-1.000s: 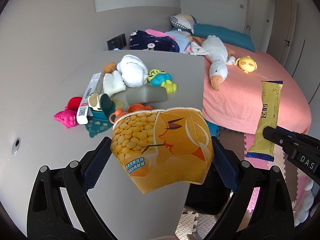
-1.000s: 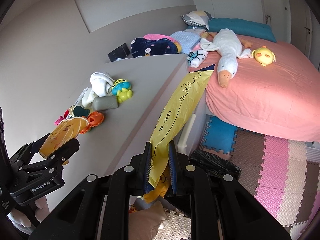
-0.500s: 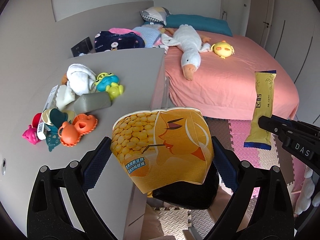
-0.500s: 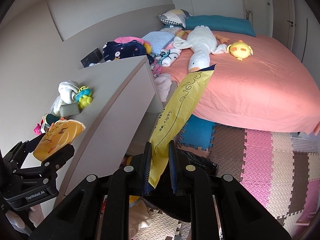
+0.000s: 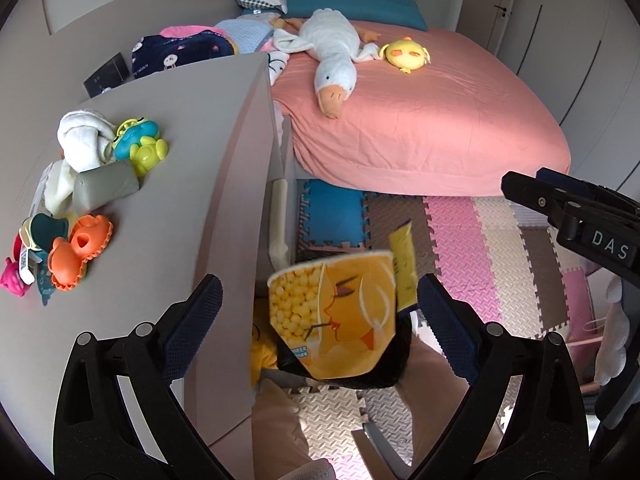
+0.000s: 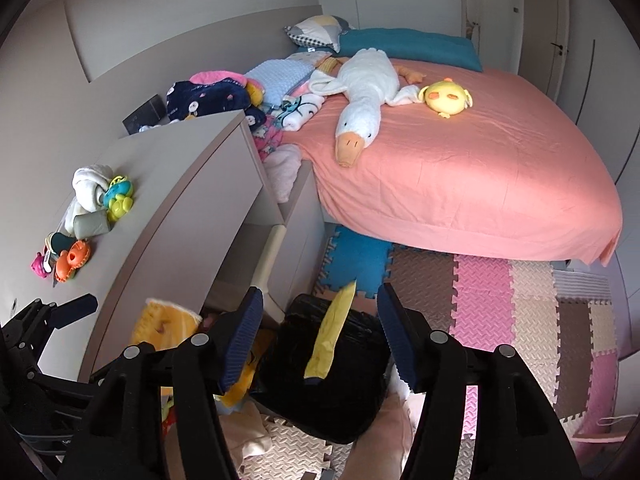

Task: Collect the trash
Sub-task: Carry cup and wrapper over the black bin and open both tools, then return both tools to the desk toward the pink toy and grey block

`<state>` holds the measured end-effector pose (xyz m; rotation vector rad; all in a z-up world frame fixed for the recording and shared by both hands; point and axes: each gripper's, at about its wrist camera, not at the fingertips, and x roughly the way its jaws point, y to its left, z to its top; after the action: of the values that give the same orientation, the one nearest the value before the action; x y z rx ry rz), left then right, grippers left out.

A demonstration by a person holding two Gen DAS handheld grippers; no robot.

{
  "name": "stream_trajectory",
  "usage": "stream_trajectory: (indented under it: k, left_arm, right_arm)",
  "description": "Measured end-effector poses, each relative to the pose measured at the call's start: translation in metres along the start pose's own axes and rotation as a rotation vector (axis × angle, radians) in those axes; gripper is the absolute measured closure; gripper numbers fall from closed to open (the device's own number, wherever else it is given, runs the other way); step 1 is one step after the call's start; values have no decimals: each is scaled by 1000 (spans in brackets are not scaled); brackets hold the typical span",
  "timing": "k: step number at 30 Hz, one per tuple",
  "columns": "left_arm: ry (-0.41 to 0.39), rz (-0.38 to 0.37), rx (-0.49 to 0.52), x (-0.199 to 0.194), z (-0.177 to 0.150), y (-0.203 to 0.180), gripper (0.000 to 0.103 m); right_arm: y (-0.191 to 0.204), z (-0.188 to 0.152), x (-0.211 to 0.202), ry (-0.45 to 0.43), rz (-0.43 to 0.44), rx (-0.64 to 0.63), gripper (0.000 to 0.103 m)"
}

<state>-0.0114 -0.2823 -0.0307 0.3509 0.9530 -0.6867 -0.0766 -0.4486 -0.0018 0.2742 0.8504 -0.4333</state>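
An orange snack bag (image 5: 332, 316) printed with corn hangs loose between the jaws of my left gripper (image 5: 318, 284). It touches neither pad, so that gripper is open. It also shows blurred as the orange bag (image 6: 164, 324) beside the left gripper (image 6: 76, 304). My right gripper (image 6: 320, 290) has its jaws opening. The long yellow wrapper (image 6: 330, 332) drops free between them, clear of both pads. Under both lies a black trash bag (image 6: 320, 400) on the floor. That black bag (image 5: 384, 376) sits right below the snack bag, with the yellow wrapper (image 5: 402, 264) behind it.
A grey cabinet (image 5: 180, 160) at left carries toys, a rolled white cloth and an orange shoe (image 5: 80, 248). A bed with a pink sheet (image 5: 420, 120) and a goose plush fills the back. Foam mats (image 5: 480, 260) cover the floor. A person's beige-trousered legs (image 5: 280, 420) flank the black bag.
Both hands swung from over the cabinet to above the black bag on the floor. The right jaws opened and the yellow wrapper fell out. The orange bag came free of the left pads.
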Motion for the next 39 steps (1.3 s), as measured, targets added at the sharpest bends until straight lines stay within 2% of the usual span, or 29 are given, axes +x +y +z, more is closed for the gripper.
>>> stream_trajectory:
  k: [7, 16, 26, 34, 39]
  left_arm:
    - [-20, 12, -60, -5, 5, 20, 7]
    - [-45, 47, -103, -13, 5, 45, 7]
    - [-73, 111, -166, -28, -5, 91, 7]
    - [-66, 121, -265, -38, -19, 138, 7]
    - [-82, 152, -299, -47, -27, 163, 7]
  right_arm:
    - [-2, 7, 3, -3, 14, 15, 42]
    - [22, 9, 7, -2, 53, -20, 42]
    - [65, 12, 15, 6, 120, -86, 42]
    - [106, 13, 20, 12, 169, -150, 42]
    - [135, 15, 24, 14, 210, -197, 42]
